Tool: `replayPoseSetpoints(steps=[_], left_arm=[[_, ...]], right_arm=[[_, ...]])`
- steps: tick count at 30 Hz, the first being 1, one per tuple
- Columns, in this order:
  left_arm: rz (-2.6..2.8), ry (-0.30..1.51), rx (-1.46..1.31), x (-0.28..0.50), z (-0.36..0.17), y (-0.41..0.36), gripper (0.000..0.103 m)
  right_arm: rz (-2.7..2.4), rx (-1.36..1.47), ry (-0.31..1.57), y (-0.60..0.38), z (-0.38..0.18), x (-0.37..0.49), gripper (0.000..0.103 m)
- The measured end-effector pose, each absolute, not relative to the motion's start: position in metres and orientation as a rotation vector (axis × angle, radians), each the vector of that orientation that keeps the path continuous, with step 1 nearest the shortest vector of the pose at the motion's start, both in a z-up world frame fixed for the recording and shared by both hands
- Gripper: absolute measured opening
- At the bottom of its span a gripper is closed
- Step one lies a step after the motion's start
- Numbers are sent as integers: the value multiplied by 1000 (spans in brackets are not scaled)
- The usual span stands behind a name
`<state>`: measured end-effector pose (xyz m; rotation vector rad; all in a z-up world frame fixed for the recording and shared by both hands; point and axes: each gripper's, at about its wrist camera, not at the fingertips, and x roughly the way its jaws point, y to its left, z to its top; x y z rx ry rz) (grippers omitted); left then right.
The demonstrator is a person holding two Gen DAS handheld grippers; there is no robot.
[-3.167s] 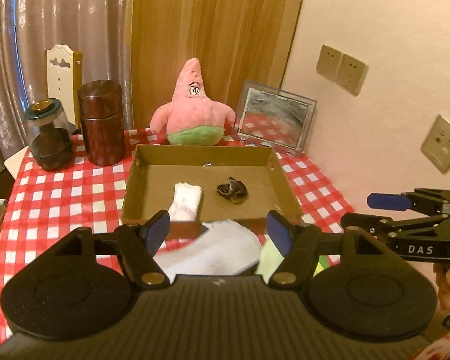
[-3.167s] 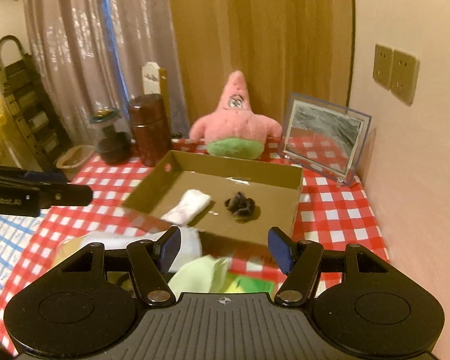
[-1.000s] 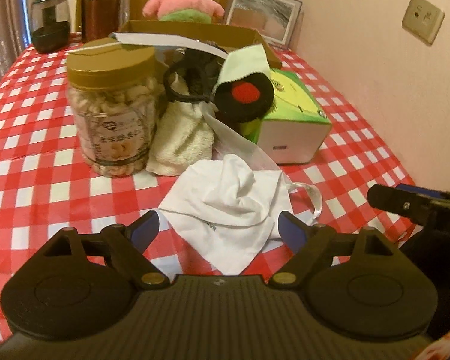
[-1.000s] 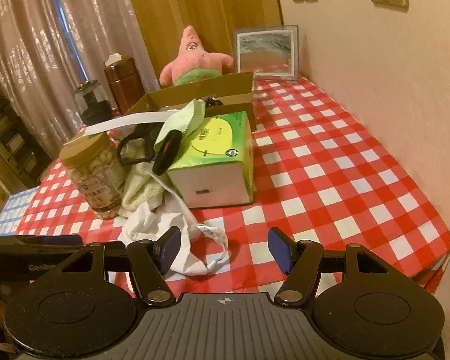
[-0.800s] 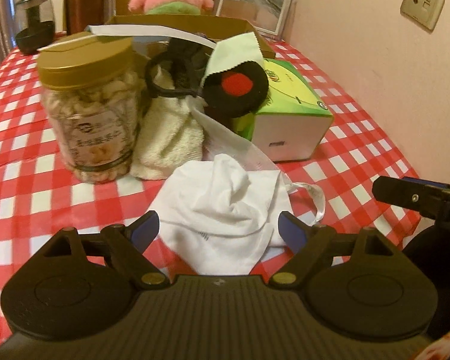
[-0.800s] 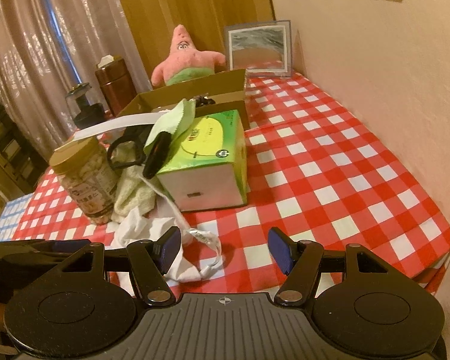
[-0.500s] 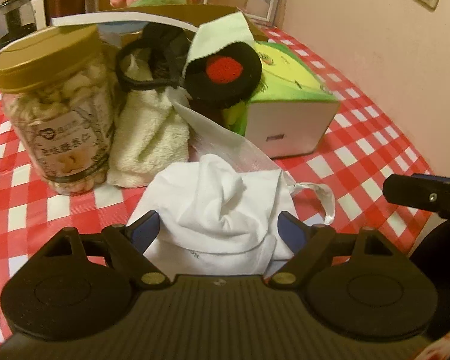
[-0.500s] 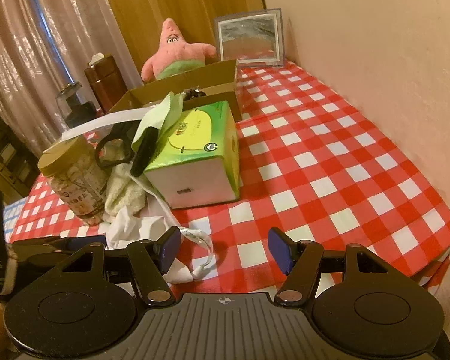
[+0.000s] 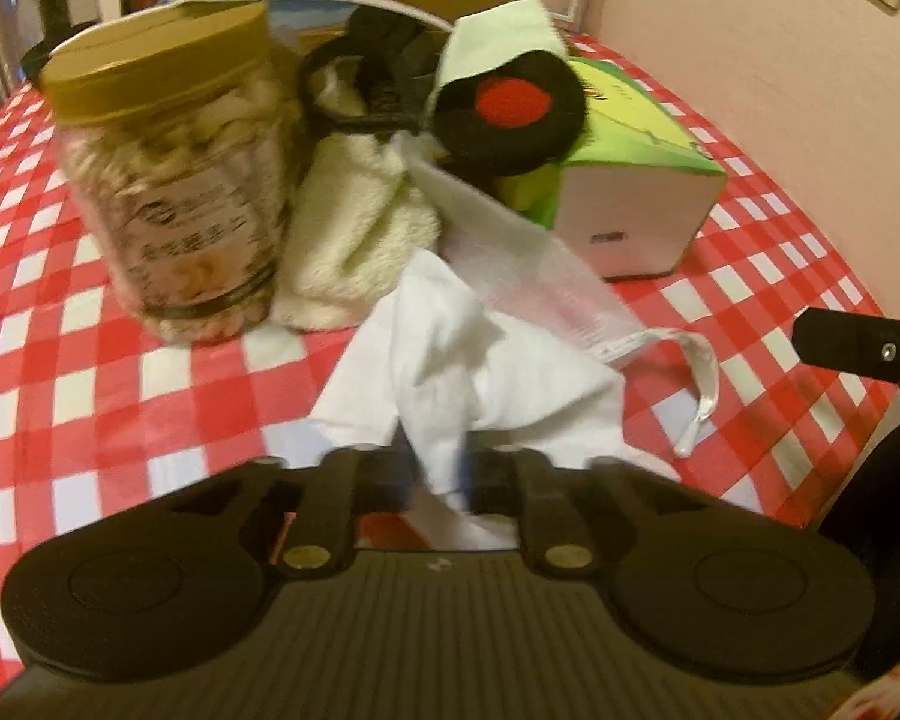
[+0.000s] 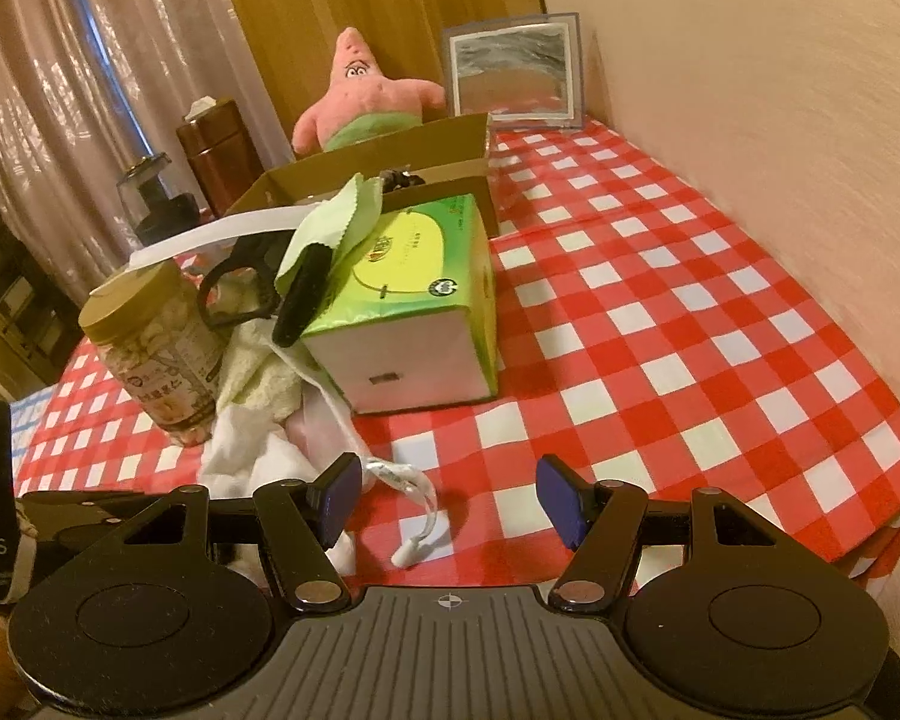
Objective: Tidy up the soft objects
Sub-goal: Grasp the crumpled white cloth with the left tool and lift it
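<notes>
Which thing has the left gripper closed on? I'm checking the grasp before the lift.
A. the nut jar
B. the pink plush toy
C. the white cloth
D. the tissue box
C: in the left wrist view the left gripper has its fingers drawn together on a fold of the white cloth; the right gripper is open over the tablecloth.

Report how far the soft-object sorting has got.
Done: one dark item shows inside the cardboard box; the rest of the box is hidden. In hand: the left gripper is shut on the white cloth. Left: the cream towel, black earmuffs and green cloth lie piled between jar and tissue box. The right gripper is open.
</notes>
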<state>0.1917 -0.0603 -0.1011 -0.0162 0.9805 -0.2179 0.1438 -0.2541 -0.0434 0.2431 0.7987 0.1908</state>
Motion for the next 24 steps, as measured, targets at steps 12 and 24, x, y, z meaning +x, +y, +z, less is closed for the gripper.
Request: replayPoseSetpoints(steps=[12,24], left_arm=[[-150,944,-78,182,-83,-29,7],[-334,903,-17,180,-87,-82,78]], right_arm=[[222,220,808,-242,-43,141,64],[179,250,788,-252,-40,142,64]])
